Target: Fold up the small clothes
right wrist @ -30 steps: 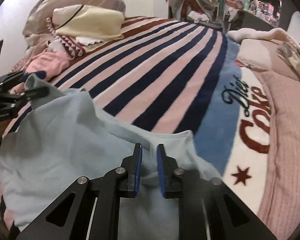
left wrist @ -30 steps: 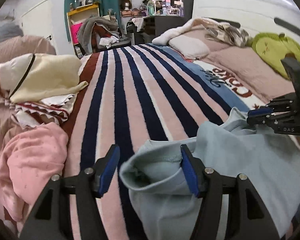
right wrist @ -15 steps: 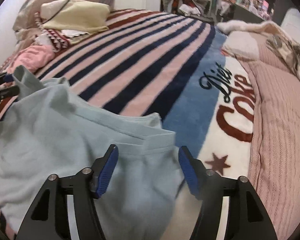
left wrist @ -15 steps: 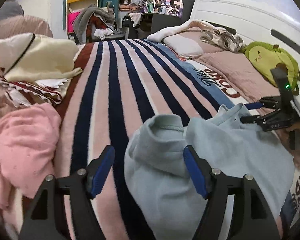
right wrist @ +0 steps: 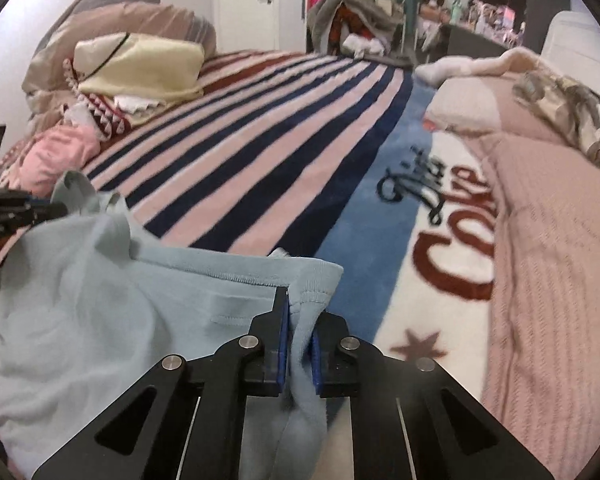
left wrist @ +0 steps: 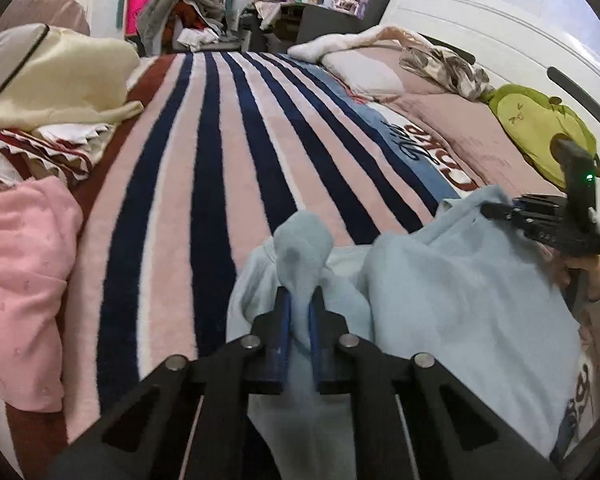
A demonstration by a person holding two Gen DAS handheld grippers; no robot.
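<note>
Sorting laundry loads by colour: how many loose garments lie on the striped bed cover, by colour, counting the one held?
Light blue garment, pinched by left gripper and right gripper: 1
Pink garment: 1
Cream garment: 1
Red-and-white zigzag garment: 1
Total: 4

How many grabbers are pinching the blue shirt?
2. The left gripper pinches one bunched end of the light blue shirt; the right gripper pinches its hemmed edge.

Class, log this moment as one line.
left gripper: shut on light blue cotton garment | right gripper: shut on garment | striped blanket beneath
</note>
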